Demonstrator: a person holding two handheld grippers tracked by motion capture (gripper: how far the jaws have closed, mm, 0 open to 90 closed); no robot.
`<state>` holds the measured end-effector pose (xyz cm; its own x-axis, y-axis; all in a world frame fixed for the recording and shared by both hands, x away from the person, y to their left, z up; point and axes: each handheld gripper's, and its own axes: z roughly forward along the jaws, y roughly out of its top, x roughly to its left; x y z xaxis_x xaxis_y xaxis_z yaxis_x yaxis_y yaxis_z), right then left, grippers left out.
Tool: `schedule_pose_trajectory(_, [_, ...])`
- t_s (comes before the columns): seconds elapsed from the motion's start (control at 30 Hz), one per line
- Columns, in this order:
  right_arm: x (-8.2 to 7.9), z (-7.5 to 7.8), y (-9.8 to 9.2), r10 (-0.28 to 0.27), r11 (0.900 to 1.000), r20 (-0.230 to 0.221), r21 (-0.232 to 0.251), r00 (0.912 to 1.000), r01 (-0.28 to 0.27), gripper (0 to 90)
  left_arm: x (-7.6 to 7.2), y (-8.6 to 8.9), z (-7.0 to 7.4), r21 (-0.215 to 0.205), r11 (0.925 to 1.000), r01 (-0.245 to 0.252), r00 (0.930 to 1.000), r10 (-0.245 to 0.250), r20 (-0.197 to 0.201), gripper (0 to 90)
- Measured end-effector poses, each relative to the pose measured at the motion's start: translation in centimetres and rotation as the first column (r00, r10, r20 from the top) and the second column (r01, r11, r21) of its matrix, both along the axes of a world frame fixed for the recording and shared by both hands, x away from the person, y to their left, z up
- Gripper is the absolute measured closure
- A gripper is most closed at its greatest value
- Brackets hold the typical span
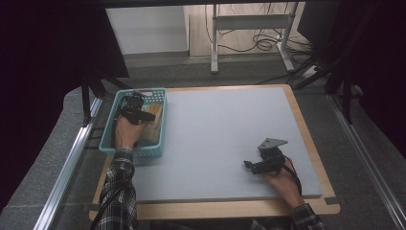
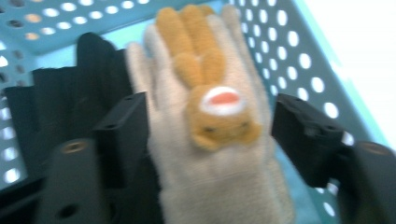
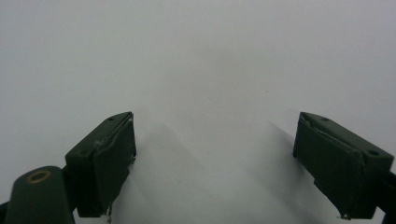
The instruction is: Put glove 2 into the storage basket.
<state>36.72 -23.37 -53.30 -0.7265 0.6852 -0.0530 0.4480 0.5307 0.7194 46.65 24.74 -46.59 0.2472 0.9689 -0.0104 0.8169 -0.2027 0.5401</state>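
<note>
Left gripper view: we are holding the left gripper point(image 2: 210, 135) open inside the turquoise basket point(image 2: 299, 60), its jaws either side of the beige glove point(image 2: 205, 182), unpressed; black fabric point(image 2: 70, 98) lies left. The right gripper point(image 3: 215, 158) is resting open above the grey mat point(image 3: 196, 56).

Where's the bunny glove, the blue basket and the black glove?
bunny glove point(image 2: 210, 154), left gripper view, on its beige palm below the orange bunny.
blue basket point(image 2: 299, 60), left gripper view, on its holed right wall.
black glove point(image 2: 70, 93), left gripper view, on its dark fingers left of the bunny glove.
</note>
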Motion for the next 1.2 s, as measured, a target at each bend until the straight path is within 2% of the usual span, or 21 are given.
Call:
schedule_pose_trajectory(0.1, [0.0, 0.0, 0.0, 0.0, 1.0, 0.0, 0.0, 1.0, 0.0, 12.9, 0.5, -0.8, -0.9, 0.017, 0.9998, 0.005, 0.9994, -0.005, -0.034, 41.1])
schedule_pose_trajectory(0.17, [0.0, 0.0, 0.0, 0.0, 1.0, 0.0, 0.0, 1.0, 0.0, 12.8, 1.0, -1.3, -1.6, 0.048, 0.9986, -0.022, 0.9981, 0.025, -0.057, 42.5])
schedule_pose_trajectory(0.2, [0.0, 0.0, 0.0, 0.0, 1.0, 0.0, 0.0, 1.0, 0.0, 12.9, 1.1, -1.4, -1.8, 0.06, 0.9979, -0.024, 0.9978, 0.027, -0.06, 45.4])
schedule_pose_trajectory(0.27, [0.0, 0.0, 0.0, 0.0, 1.0, 0.001, 0.0, 1.0, 0.0, 12.8, 1.2, -1.5, -2.0, 0.053, 0.998, -0.034, 0.9976, 0.037, -0.058, 54.5])
schedule_pose_trajectory(0.37, [0.0, 0.0, 0.0, 0.0, 1.0, 0.0, 0.001, 1.0, 0.0, 12.9, 1.2, -1.3, -1.7, -0.009, 0.9993, -0.036, 0.9976, 0.036, -0.06, 61.2])
schedule_pose_trajectory(0.43, [0.0, 0.0, 0.0, -0.001, 1.0, -0.001, 0.002, 1.0, 0.001, 12.9, 1.0, -1.3, -1.4, -0.057, 0.9983, -0.014, 0.9986, 0.011, -0.051, 62.6])
schedule_pose_trajectory(0.53, [0.0, 0.0, 0.0, 0.0, 1.0, 0.0, 0.0, 1.0, 0.0, 12.9, 0.9, -1.4, -1.1, -0.13, 0.9915, -0.001, 0.9995, -0.003, -0.033, 62.7])
schedule_pose_trajectory(0.57, [0.0, 0.0, 0.0, 0.001, 1.0, 0.0, 0.0, 1.0, -0.001, 12.9, 0.9, -1.5, -1.2, -0.139, 0.9903, 0.003, 0.9988, -0.01, -0.047, 62.1])
schedule_pose_trajectory(0.63, [0.0, 0.0, 0.0, 0.001, 1.0, 0.001, 0.0, 1.0, -0.001, 12.9, 1.0, -1.6, -1.4, -0.097, 0.9952, 0.01, 0.999, -0.014, -0.042, 58.5])
schedule_pose_trajectory(0.67, [0.0, 0.0, 0.0, 0.0, 1.0, 0.0, 0.0, 1.0, 0.0, 12.9, 1.0, -1.5, -1.3, -0.089, 0.996, 0.009, 0.9995, -0.011, -0.031, 54.7])
schedule_pose_trajectory(0.73, [0.0, 0.0, 0.0, 0.0, 1.0, 0.0, 0.0, 1.0, 0.0, 12.9, 0.8, -1.0, -0.9, -0.125, 0.9921, 0.008, 0.9999, -0.007, 0.01, 45.7])
schedule_pose_trajectory(0.77, [0.0, 0.0, 0.0, 0.0, 1.0, 0.0, 0.0, 1.0, 0.0, 12.9, 0.6, -0.8, -0.6, -0.127, 0.9919, 0.006, 0.9995, -0.002, 0.032, 39.8])
schedule_pose_trajectory(0.87, [0.0, 0.0, 0.0, 0.0, 1.0, 0.0, 0.0, 1.0, 0.0, 12.9, 0.0, -0.3, 0.5, -0.111, 0.9938, 0.008, 0.9978, 0.0, 0.066, 30.9])
schedule_pose_trajectory(1.0, [0.0, 0.0, 0.0, 0.0, 1.0, 0.0, -0.001, 1.0, 0.0, 12.9, -0.5, 0.0, 1.2, -0.11, 0.9938, 0.015, 0.9959, -0.005, 0.091, 23.6])
schedule_pose_trajectory(1.2, [0.0, 0.0, 0.0, 0.0, 1.0, 0.0, 0.0, 1.0, 0.0, 12.9, -0.8, 0.3, 0.9, -0.123, 0.9919, 0.03, 0.9936, -0.016, 0.112, 18.0])
